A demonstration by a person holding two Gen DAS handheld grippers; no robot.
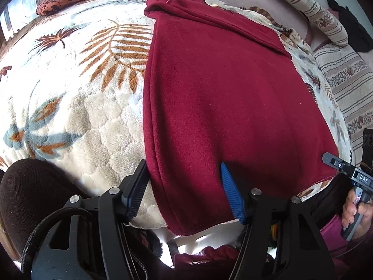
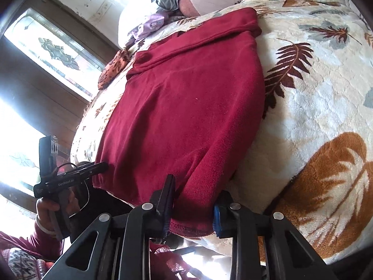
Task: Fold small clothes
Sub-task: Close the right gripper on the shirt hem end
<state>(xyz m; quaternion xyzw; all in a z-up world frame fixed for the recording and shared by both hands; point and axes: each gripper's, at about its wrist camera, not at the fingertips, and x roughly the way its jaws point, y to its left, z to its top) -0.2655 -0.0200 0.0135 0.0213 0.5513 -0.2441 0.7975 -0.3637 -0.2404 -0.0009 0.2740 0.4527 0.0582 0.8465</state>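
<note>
The left gripper [image 1: 184, 191] is spread wide over the near left corner of the red cloth [image 1: 221, 98] (its edge lies between the fingers, not squeezed), the cloth stretches flat ahead on the leafy blanket [image 1: 77, 88], and the right gripper [image 2: 193, 205] is spread around the near right corner.

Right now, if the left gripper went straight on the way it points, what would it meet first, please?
The left gripper is open astride the red garment's near left edge; going on, it would probably meet that fleece first, though depth is unclear.

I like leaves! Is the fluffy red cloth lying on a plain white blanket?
No, the fluffy red cloth lies on a cream blanket patterned with leaves.
</note>
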